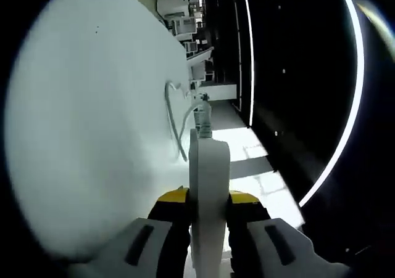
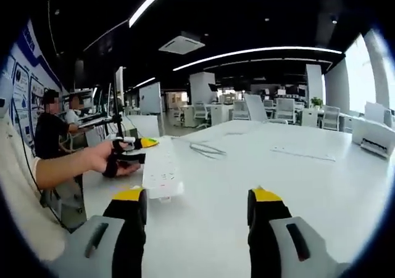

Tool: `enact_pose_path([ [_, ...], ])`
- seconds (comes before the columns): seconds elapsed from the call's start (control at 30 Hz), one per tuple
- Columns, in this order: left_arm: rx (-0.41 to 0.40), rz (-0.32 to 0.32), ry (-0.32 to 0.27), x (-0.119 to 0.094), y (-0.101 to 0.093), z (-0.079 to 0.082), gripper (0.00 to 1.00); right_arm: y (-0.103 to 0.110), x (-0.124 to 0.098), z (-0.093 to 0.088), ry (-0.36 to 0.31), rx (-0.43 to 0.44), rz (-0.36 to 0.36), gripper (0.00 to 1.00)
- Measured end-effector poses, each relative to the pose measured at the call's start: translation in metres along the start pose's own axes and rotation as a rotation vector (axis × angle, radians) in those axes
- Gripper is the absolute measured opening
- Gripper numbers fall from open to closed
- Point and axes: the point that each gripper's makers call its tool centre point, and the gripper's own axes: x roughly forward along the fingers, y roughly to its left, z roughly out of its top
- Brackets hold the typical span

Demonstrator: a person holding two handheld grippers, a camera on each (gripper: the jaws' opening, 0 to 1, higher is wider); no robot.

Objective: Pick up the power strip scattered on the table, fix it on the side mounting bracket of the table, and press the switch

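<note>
Left gripper view: left hand-held gripper (image 1: 208, 228) clamps the one power strip (image 1: 208, 167) edge-on at the desk (image 1: 86, 118) edge, single cord (image 1: 174, 121) trailing. Risk: strip twists or slips before seating on the bracket. Right hand-held gripper (image 2: 196, 207) spread, holding nothing; strip ahead-left. Two grippers, one strip.

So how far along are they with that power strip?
Pickup looks done: the left gripper is shut on the white power strip, held up on edge above the table. The right gripper hangs open. Fixing it on the side bracket and pressing the switch are left.
</note>
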Motion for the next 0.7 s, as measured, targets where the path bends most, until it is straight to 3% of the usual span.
enact_pose_path([
  [0.3,-0.048,-0.026,0.013,0.001,-0.005,0.009,0.25,-0.003,-0.012,0.008,-0.044,0.010,-0.013,0.60],
  [0.7,-0.016,-0.046,0.059,-0.006,-0.011,0.017,0.25,0.003,-0.024,0.009,-0.058,0.016,-0.030,0.56],
])
